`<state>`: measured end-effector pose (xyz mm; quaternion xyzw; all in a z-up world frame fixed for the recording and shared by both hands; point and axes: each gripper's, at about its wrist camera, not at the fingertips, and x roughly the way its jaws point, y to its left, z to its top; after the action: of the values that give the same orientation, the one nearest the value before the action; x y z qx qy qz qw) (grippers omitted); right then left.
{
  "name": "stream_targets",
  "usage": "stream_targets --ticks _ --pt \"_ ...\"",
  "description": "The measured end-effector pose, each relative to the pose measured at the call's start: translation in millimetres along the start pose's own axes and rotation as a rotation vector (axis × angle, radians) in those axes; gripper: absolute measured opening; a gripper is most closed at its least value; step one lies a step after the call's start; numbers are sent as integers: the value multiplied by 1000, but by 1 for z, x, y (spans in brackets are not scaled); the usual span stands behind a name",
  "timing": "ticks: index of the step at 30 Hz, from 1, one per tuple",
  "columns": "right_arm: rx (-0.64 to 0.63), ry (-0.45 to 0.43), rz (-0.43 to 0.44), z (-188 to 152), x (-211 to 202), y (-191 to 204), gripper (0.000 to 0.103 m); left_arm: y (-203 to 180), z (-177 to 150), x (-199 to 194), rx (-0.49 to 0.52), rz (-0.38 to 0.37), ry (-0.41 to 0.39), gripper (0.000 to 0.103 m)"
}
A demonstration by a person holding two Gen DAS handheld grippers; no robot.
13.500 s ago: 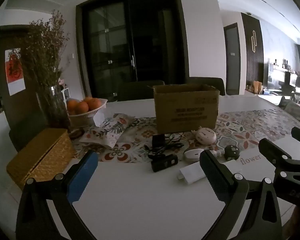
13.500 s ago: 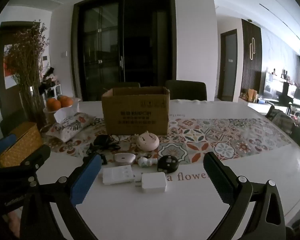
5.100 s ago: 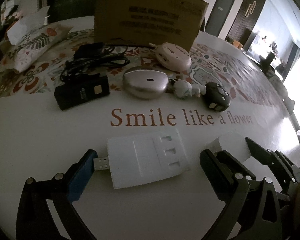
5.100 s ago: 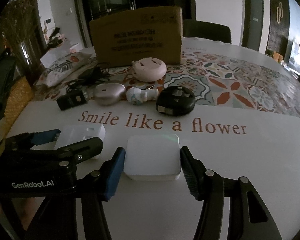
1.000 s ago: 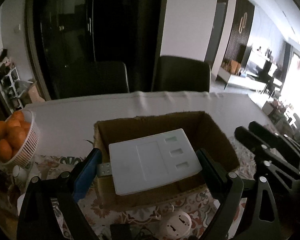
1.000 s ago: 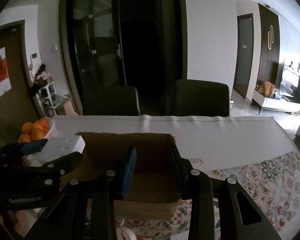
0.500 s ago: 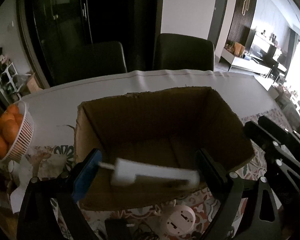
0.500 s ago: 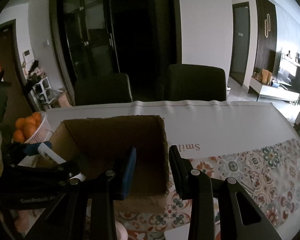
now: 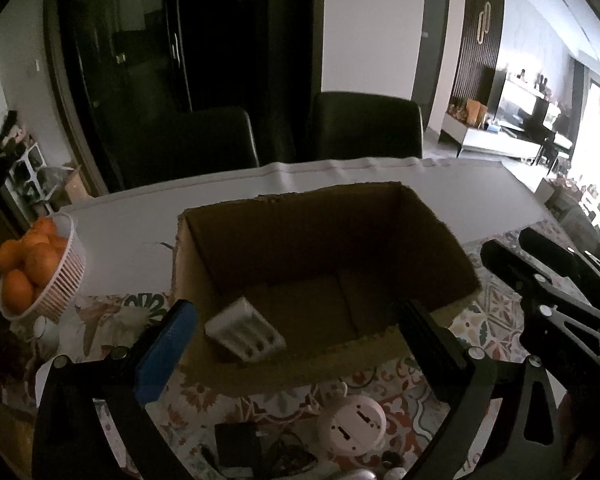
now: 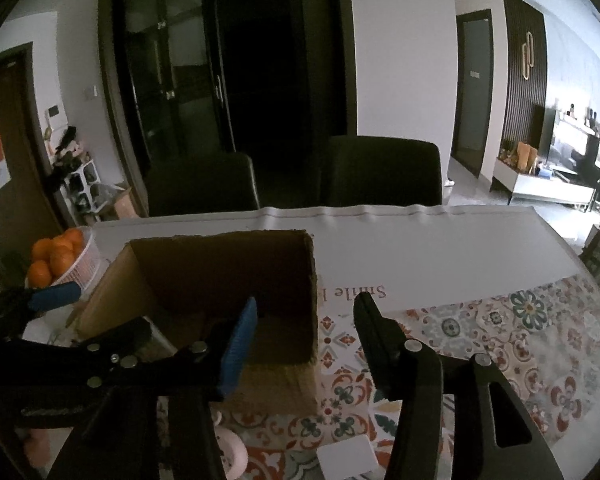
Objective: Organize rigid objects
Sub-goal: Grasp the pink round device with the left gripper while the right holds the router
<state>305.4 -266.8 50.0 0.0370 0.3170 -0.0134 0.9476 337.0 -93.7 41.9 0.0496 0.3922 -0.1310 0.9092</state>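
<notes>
Cardboard box [image 9: 228, 240]: the white charger [image 9: 244, 334] now lies tilted on the box floor, near-left corner. Half a second ago it was dropping between your left fingers, so one item counts as stored.

Left gripper [image 9: 296, 312]: fingers released and opening to their widest, nothing between them, poised over the box's near wall.

Right gripper [image 10: 306, 308]: fingers were nearly closed a second ago and are now opening to a moderate gap above the box's near-right corner, gripping nothing.

A white square block [image 10: 344, 458] shows outside the box. I cannot tell whether it rests on the surface [image 10: 420, 248]. Probably needs re-picking.
</notes>
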Motion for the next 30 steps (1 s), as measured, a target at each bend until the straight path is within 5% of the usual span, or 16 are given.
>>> stream_targets --ticks 12,30 --pt "-49 -42 -27 -20 -34 -4 86 -17 -32 -25 2 -27 -24 103" --pt "-25 99 -46 -73 -12 -34 90 -45 -87 17 13 -101 181 103"
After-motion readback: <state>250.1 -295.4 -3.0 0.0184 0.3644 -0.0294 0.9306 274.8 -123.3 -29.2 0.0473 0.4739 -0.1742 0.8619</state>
